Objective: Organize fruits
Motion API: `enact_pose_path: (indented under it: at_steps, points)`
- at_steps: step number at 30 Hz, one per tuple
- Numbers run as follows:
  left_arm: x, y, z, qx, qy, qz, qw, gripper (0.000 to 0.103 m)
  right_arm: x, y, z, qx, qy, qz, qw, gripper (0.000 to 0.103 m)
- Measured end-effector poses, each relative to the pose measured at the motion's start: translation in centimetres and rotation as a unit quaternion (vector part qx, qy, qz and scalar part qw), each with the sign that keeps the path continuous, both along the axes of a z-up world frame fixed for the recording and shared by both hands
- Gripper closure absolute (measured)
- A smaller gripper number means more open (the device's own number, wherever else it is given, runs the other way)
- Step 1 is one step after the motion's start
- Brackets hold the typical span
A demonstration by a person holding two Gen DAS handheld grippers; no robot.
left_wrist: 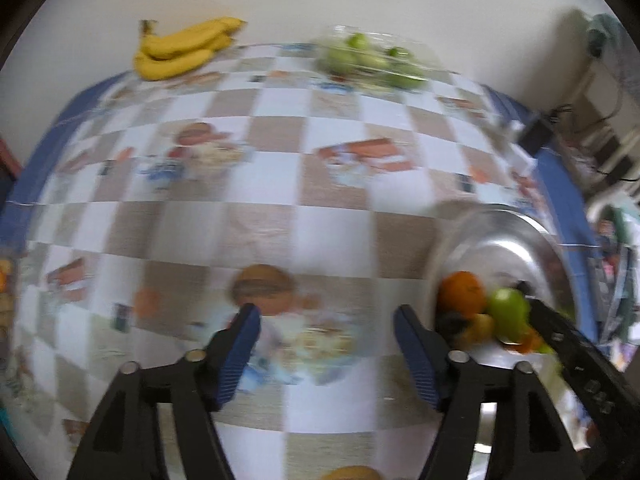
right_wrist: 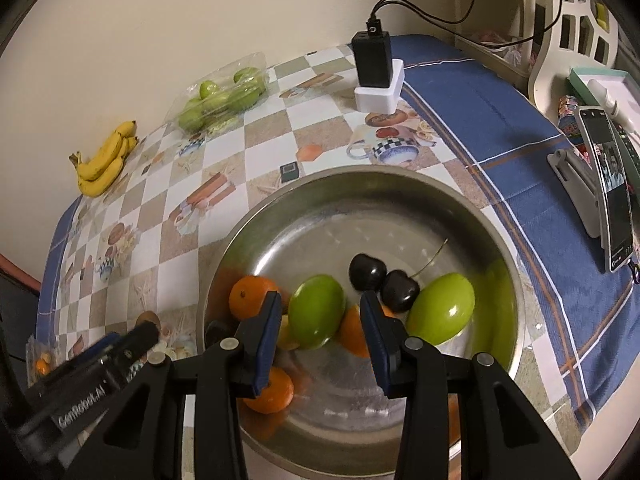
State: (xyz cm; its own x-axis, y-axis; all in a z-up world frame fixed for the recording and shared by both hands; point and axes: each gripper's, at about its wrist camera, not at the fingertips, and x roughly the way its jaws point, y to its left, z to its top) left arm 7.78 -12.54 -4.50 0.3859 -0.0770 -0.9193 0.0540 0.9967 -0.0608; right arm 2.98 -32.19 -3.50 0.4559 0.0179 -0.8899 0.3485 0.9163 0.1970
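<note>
Looking along the left gripper (left_wrist: pixel 327 320), we see its blue-padded jaws spread apart with nothing between them, only the checked tabletop (left_wrist: pixel 280 152) below; that whole view is smeared by blur, so the printed pictures on the cloth are hard to make out. Off to its right, the steel bowl (left_wrist: pixel 516 236) is partly cut off behind the gripper's own frame, and we can pick out an orange, a green fruit and something dark inside it, no more.

From the right gripper (right_wrist: pixel 318 304) we get a sharper look. Its jaws stand partly apart above the bowl (right_wrist: pixel 400 184), and we see no pad pressing on any fruit, though they hide part of what lies beneath. In the bowl sit two green fruits (right_wrist: pixel 442 308), two dark cherries (right_wrist: pixel 368 272) touching each other, and several oranges (right_wrist: pixel 250 296), one half-hidden behind the left finger and another between the jaws. A yellowish piece beside the left finger is too covered to name.

Further out, near the wall, a clear plastic pack (right_wrist: pixel 218 96) holds more green fruit, and a bunch of bananas (right_wrist: pixel 106 160) lies loose beside it. A black charger (right_wrist: pixel 374 60) stands on a white block, and a phone (right_wrist: pixel 612 192) leans on a stand at the right edge.
</note>
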Motion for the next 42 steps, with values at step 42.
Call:
enact_pose_path:
  at_steps: [42]
  points:
    - [-2.4,4.7,1.7,0.191,-0.034,0.044,0.9801,0.013,-3.8,4.7,1.3,-0.007,-0.016,0.039,0.999,0.027]
